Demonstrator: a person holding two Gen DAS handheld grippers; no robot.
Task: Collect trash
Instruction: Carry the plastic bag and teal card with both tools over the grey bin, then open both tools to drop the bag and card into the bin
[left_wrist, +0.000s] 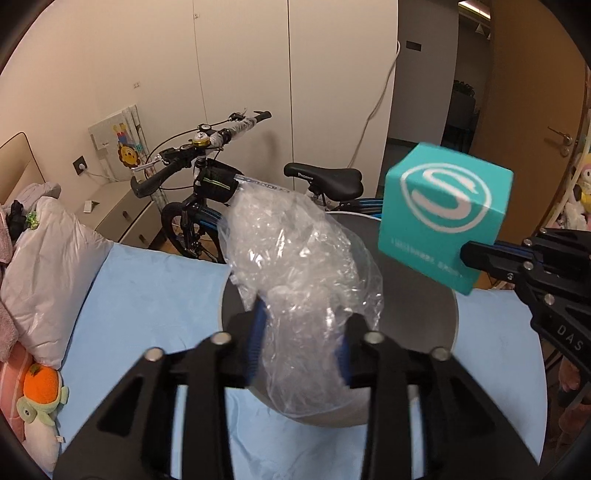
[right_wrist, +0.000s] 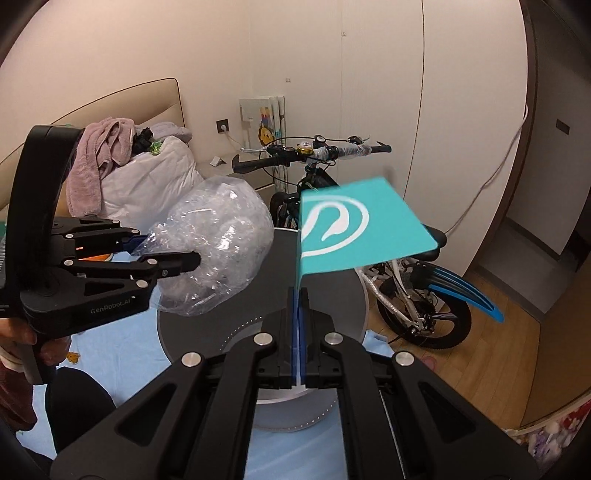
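Clear crumpled plastic bag (left_wrist: 295, 280) sits between the two fingers of the left claw (left_wrist: 301, 347), above the open mouth of a round grey bin (left_wrist: 417, 325). Left claw jaws stand apart, spread around the bag; whether the blue pads (left_wrist: 256, 332) still press on the plastic cannot be told from either view. In the right wrist view the bag (right_wrist: 218, 251) bulges forward past the left claw (right_wrist: 166, 254), over the left part of the bin's dark top (right_wrist: 332, 295).

Teal cardboard box (left_wrist: 443, 210) with a white circular logo is held by the right claw (left_wrist: 476, 258), just right of the bag and over the bin's right rim. In the right wrist view the right claw (right_wrist: 298, 325) is closed tight on a thin edge of the box (right_wrist: 354, 225); pads nearly meet, with the card pinched between them. Box is tilted, logo face up.

Bin stands on or against a bed with a light blue sheet (left_wrist: 147, 295). White pillow (left_wrist: 48, 266) lies at the bed's left, with a pink towel (right_wrist: 96, 166) draped on it. Orange-and-green plush toy (left_wrist: 40, 398) rests at the near left edge.

Behind the bin: a black and blue bicycle (left_wrist: 207, 192), a low nightstand (left_wrist: 122, 214), white wardrobe doors (left_wrist: 295, 74). Wood floor (right_wrist: 517, 295) to the right.

A hand (right_wrist: 22, 336) grips the left claw's handle.
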